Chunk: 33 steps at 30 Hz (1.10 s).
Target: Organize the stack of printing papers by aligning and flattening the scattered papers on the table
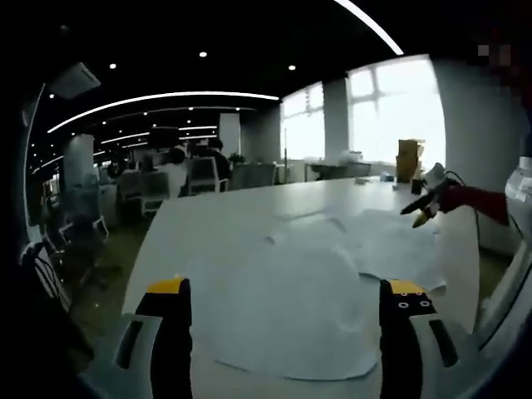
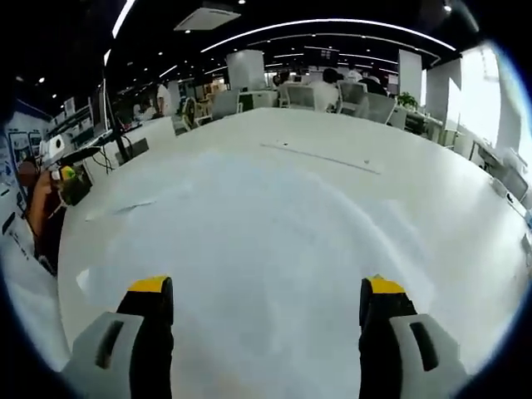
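Note:
White printing papers [image 1: 291, 307] lie loosely overlapped on the white table [image 1: 216, 216], and more sheets [image 1: 391, 241] are spread toward the far right. My left gripper [image 1: 287, 291] hovers open just above the near sheets, with nothing between its yellow-tipped jaws. The right gripper [image 1: 426, 206], held by a red-sleeved arm [image 1: 478, 201], shows at the table's right side. In the right gripper view the papers [image 2: 249, 224] fan out across the table [image 2: 432, 191]. My right gripper [image 2: 266, 287] is open over them and holds nothing. The left gripper [image 2: 65, 179] appears small at the left edge.
Office chairs [image 1: 204, 174] and seated people [image 2: 332, 83] line the table's far end. A cardboard box [image 1: 410, 158] stands by the bright windows. A monitor [image 2: 108, 116] and cables sit on a side desk. A clear bottle [image 1: 520, 195] is at the right edge.

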{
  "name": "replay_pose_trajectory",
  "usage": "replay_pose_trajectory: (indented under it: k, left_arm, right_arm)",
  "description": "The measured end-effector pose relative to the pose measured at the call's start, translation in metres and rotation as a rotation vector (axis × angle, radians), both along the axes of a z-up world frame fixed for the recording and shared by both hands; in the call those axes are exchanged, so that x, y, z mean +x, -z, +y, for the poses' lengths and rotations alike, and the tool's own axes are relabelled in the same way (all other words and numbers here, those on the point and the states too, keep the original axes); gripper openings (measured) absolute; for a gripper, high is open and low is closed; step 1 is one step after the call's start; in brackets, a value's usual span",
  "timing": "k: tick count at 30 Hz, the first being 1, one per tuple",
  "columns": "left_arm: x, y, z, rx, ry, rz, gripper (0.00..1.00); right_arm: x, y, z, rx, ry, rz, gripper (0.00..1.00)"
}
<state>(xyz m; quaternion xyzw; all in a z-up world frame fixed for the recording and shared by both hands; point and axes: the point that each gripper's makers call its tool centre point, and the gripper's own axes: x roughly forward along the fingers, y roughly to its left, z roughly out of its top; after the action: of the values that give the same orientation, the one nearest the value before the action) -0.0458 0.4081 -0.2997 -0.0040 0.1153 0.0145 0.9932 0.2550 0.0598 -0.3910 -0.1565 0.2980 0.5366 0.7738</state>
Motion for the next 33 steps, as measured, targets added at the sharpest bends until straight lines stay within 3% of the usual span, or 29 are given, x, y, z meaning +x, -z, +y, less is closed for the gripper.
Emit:
replay_pose_trajectory:
  k: [21, 33]
  left_arm:
    - [-0.005, -0.002, 0.000, 0.003, -0.009, 0.000, 0.96]
    - [-0.004, 0.000, 0.003, -0.002, -0.010, 0.007, 0.96]
  right_arm:
    - [-0.004, 0.000, 0.011, 0.003, -0.034, 0.002, 0.87]
    - [0.005, -0.002, 0.014, 0.009, -0.036, 0.001, 0.87]
